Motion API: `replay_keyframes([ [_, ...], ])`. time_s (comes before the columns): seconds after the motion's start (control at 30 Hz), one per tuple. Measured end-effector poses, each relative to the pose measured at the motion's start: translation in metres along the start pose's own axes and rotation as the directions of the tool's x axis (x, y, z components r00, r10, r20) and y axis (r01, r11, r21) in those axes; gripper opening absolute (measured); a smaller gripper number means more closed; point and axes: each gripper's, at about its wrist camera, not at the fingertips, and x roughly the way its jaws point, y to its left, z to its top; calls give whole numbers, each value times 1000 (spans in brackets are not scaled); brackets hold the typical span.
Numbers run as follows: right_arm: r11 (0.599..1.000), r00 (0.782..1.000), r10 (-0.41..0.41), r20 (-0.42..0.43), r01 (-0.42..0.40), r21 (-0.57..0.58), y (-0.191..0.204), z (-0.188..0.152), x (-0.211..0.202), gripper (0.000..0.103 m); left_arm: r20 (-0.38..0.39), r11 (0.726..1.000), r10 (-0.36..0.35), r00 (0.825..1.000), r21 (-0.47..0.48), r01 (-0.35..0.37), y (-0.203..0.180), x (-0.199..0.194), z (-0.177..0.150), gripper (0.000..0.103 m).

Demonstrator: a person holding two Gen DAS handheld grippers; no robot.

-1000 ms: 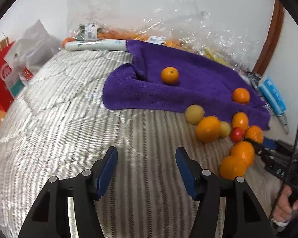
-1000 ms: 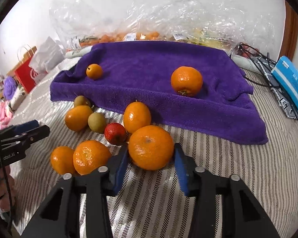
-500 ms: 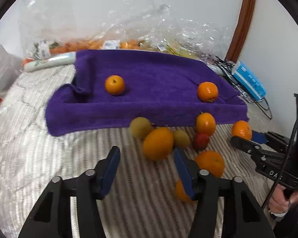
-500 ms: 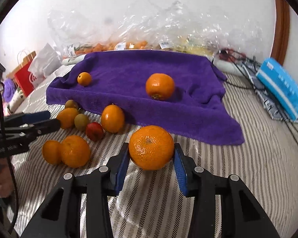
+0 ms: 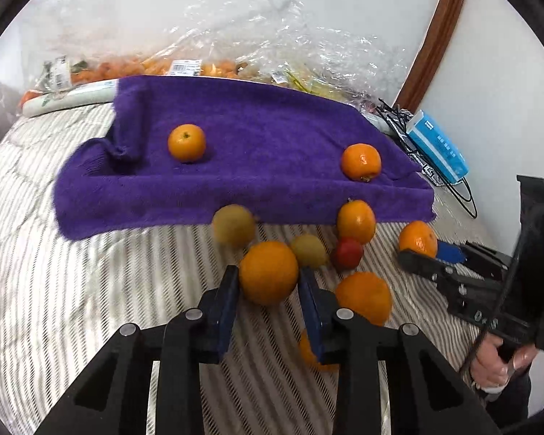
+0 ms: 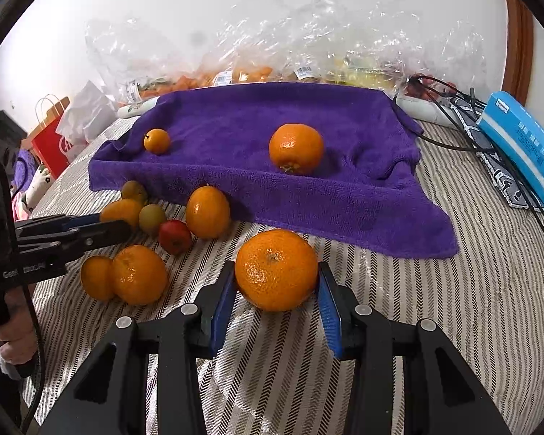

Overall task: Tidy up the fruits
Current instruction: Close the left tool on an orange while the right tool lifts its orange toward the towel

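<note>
On purple towel [image 6: 344, 195]: 2 oranges [image 6: 296, 148], apart.

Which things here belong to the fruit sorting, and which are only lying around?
Job: purple towel, two oranges on it, loose fruit pile, orange in right tool, orange in left tool.
Lying about: blue box, cables, red bag.

Two round orange fruits [image 6: 296, 148] sit on the soft purple towel [image 6: 344, 195]. More orange, yellow-green and red fruits [image 6: 174, 235] lie huddled just beside it.
</note>
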Motion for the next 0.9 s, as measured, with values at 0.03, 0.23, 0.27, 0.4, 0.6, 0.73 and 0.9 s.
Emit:
replay_keyframes([
  [0.03,1000,1000,0,1,0,0,0,0,0,43,6,1000,14,1000,-6,-14,3,-5,-4,31],
  [0.23,1000,1000,-2,-3,2,-7,2,0,1,43,1,996,88,996,-33,-88,20,-11,-11,32],
  [0.27,1000,1000,-2,-4,2,-7,1,0,1,43,0,995,92,996,-34,-92,22,-10,-10,31],
  [0.4,1000,1000,2,-6,-2,-7,1,0,1,43,13,993,119,993,-14,-119,19,-5,-8,32],
  [0.6,1000,1000,2,-15,-2,-2,1,0,3,43,20,995,90,996,-42,-89,19,-1,-4,31],
  [0.73,1000,1000,9,-14,-9,-6,1,0,3,43,31,995,61,998,-76,-59,24,-3,-6,31],
  [0.9,1000,1000,19,5,-19,-5,1,0,0,43,63,997,34,997,-71,-29,22,-11,-9,31],
])
